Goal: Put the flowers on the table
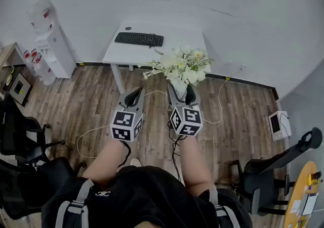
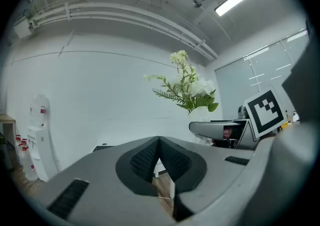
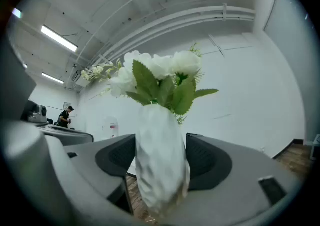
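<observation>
Head view, looking steeply down: a person holds two grey tongs out level over a wooden floor [image 1: 243,116], each with a black-and-white marker cube at its back. The right tongs [image 1: 180,91] are clamped on a white vase [image 1: 179,88], one jaw on each side of its body. The vase stands upright in the air and rests on nothing. From its mouth rises a bunch of white flowers [image 1: 182,66] with green leaves and fern-like sprigs. In this view the blooms overlap the near right edge of a white counter [image 1: 172,37] that stands against a pale wall. The vase itself is on the person's side of that edge, above the floor.

The left tongs [image 1: 135,91] are just beside the right ones, to their left. Their jaws are pressed together tip to tip, with nothing between them. The left gripper view shows the dark ribbed pads meeting in a point, and the flowers up and to the right.

In the right gripper view the vase fills the gap between the two dark pads. Its surface is faceted and its leaves spread above.

A black keyboard [image 1: 139,39] lies on the counter's left part. A white water dispenser [image 1: 53,45] stands by the wall at the left. Black chairs [image 1: 23,138] stand at both sides of the room, and a pale cable [image 1: 86,138] loops across the floor. A person [image 3: 64,116] stands far off in the right gripper view
</observation>
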### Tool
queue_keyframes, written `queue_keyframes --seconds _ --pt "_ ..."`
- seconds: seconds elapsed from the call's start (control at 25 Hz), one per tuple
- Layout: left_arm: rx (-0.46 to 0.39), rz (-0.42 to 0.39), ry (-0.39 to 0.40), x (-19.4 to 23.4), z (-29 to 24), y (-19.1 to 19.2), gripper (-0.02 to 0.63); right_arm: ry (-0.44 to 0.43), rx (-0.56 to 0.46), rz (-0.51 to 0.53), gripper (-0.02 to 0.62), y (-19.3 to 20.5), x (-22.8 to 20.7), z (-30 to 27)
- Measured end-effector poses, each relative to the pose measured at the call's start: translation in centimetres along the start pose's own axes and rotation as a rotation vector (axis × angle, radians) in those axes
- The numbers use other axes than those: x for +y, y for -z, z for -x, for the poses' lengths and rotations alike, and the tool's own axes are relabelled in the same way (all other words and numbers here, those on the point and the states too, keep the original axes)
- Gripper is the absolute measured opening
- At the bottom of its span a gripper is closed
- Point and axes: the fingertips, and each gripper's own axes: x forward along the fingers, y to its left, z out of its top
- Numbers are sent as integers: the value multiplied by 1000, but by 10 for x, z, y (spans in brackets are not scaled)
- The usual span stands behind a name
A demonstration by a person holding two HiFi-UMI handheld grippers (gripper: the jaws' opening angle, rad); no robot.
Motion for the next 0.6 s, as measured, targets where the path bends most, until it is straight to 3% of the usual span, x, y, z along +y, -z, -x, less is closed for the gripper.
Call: queue_keyframes --seconds 0.6 --pt "15 18 -9 18 -5 8 6 5 -1 -13 319 5 -3 -12"
